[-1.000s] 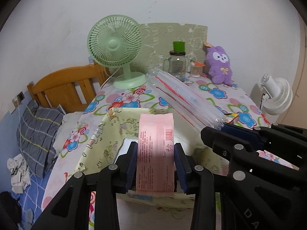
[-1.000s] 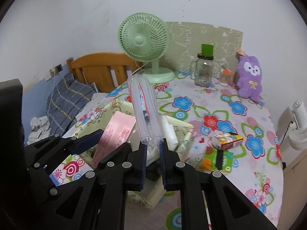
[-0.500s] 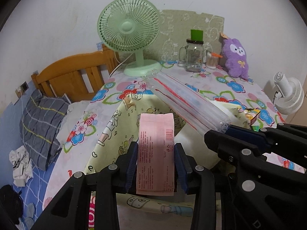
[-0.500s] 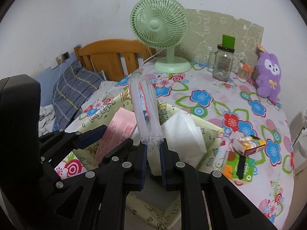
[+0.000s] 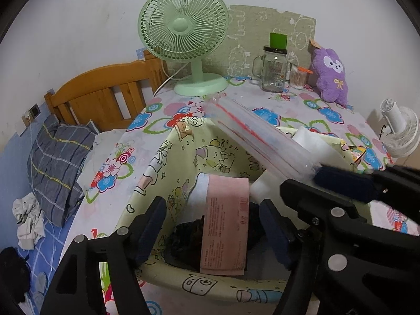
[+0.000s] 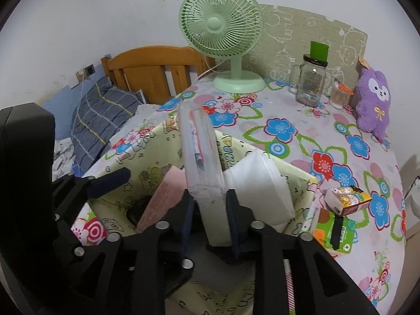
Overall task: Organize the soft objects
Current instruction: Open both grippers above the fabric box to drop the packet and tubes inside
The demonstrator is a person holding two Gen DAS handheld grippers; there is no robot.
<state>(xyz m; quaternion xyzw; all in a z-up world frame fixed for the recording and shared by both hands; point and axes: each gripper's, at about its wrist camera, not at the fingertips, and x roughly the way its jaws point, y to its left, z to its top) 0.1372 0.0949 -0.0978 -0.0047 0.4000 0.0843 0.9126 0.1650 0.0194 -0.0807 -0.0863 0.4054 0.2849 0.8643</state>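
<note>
Since the earlier frames both claws have come down over the yellow fabric bin (image 5: 162, 157) and both have begun to let go; before, the left claw (image 5: 212, 231) pinched the pink packet (image 5: 225, 225) by its sides, and now its jaws are opening, with a clear gap on each side of the packet; the packet has sunk into the bin and stands there almost upright, its long axis running away from the claw, its lower end at the near wall of the bin. The right claw (image 6: 210, 218) was shut tight on the end of the clear plastic pouch (image 6: 199, 152); now its jaws are opening too, the pouch end is between them, and whether the pads press it yet I cannot tell surely, they seem just apart from it.

The pouch is long and points up and away from the right claw, leaning over the far rim of the bin, beside the white folded tissue pack (image 6: 257, 181); so it is straight ahead of that claw, not to a side.

I judge the next move turns on this: each claw must draw back along the long axis of its thing, so that nothing is dragged out; the counter (image 6: 302, 120) beyond carries the green fan (image 6: 223, 29).
</note>
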